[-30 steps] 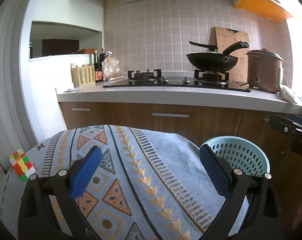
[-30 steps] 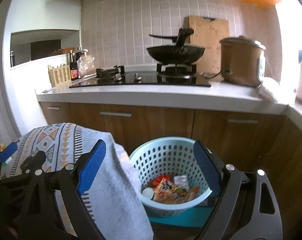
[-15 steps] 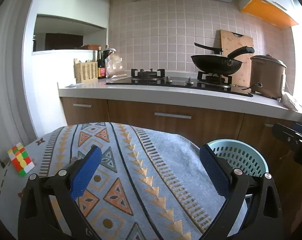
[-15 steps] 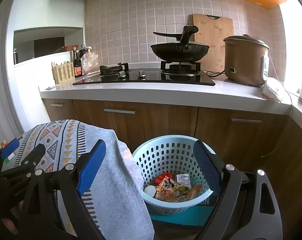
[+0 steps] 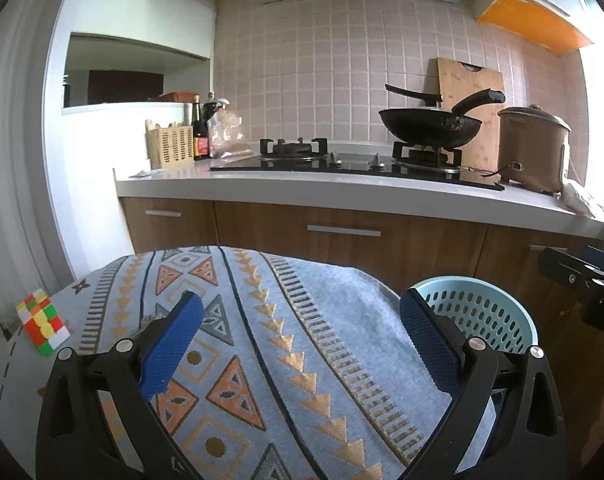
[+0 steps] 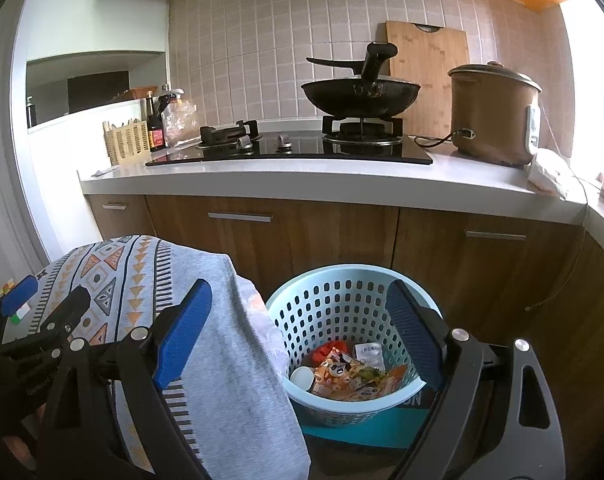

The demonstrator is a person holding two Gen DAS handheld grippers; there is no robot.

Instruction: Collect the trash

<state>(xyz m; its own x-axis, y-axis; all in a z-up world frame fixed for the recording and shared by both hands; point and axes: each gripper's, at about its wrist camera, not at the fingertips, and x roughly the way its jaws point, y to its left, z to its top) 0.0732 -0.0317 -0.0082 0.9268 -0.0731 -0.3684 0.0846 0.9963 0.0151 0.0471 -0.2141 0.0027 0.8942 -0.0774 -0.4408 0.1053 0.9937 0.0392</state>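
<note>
A light blue perforated basket [image 6: 342, 304] stands on the floor right of the table; it also shows in the left wrist view [image 5: 482, 312]. Inside lie snack wrappers [image 6: 350, 376], a red piece and a white cap [image 6: 302, 377]. My right gripper [image 6: 298, 336] is open and empty, above and in front of the basket. My left gripper [image 5: 302, 340] is open and empty over the patterned tablecloth [image 5: 262, 340]. The left gripper also shows at the left of the right wrist view [image 6: 42, 320].
A Rubik's cube [image 5: 42, 322] lies on the table's left part. The cloth hangs over the table's right edge [image 6: 238, 380] beside the basket. Behind are wooden cabinets [image 5: 342, 236], a counter with stove, a wok [image 5: 430, 124] and a rice cooker [image 5: 532, 148].
Both views have tilted or pulled back slightly, so the counter sits lower in frame. Both grippers stay open and empty; the basket's contents are unchanged.
</note>
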